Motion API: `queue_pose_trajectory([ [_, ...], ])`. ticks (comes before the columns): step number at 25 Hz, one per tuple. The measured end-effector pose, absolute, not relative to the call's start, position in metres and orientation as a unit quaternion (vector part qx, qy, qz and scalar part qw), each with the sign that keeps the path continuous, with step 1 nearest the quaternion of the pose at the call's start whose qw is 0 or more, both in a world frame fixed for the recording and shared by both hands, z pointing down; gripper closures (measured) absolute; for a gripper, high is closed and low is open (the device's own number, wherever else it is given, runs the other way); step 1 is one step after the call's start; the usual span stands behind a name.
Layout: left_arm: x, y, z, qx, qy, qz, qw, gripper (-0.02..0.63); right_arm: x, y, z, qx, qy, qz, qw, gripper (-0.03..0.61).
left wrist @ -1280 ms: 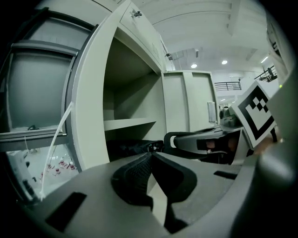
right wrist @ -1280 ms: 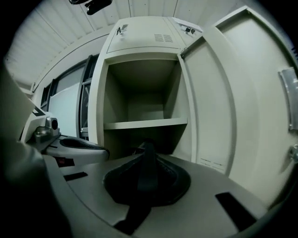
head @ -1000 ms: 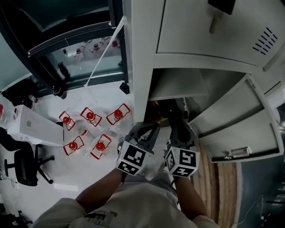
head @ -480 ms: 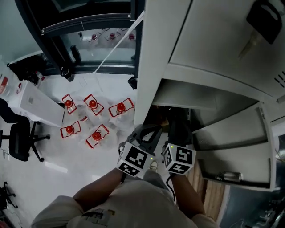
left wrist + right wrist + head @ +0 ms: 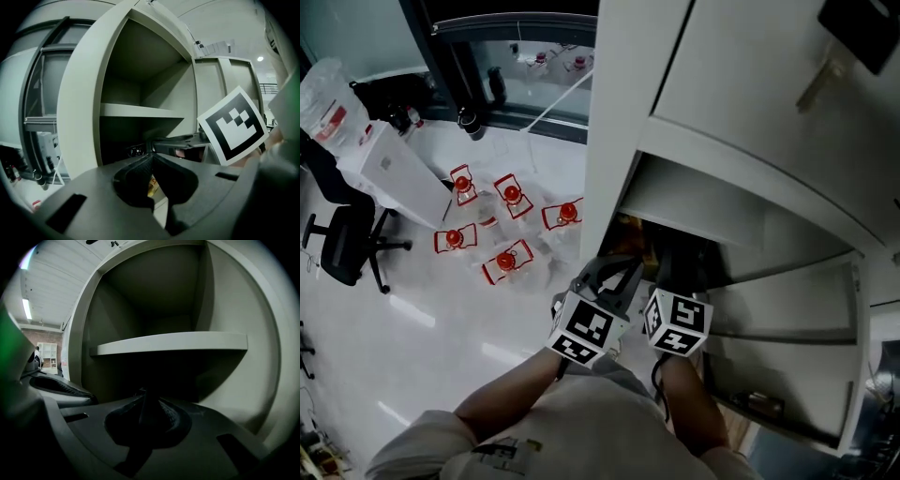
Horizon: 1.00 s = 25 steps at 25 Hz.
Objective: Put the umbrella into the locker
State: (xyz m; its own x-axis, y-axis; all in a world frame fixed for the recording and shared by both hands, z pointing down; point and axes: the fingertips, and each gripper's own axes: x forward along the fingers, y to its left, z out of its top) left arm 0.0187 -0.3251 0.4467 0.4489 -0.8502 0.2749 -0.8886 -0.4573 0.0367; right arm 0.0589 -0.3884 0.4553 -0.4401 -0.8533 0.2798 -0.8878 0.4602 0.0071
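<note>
Looking down in the head view, both grippers sit side by side at the mouth of the open pale grey metal locker (image 5: 619,122), just above the person's forearms. The left gripper (image 5: 619,267) is at the left edge of the opening. The right gripper (image 5: 673,270) points into the dark compartment under the locker's flat grey shelf (image 5: 703,208). Far left of the locker, small red-capped objects (image 5: 508,225) stand on the white floor (image 5: 412,309).

The left gripper view shows its fingers pressed together with nothing between them, aimed at the lower compartment. The right gripper's black-and-white marker cube (image 5: 233,125) is at the right.

In the right gripper view the fingers are closed on a thin dark strip. It appears to be part of the black umbrella (image 5: 141,393), and the rest is lost in shadow below the shelf.
</note>
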Motion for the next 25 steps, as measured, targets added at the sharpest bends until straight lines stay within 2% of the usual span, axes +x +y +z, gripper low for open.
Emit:
queue_pose_trajectory([
  [25, -0.006, -0.323, 0.442, 0.807, -0.573, 0.098, 0.107, 0.606, 0.022, -0.432, 0.481, 0.484, -0.866, 0.035, 0.123, 0.569],
])
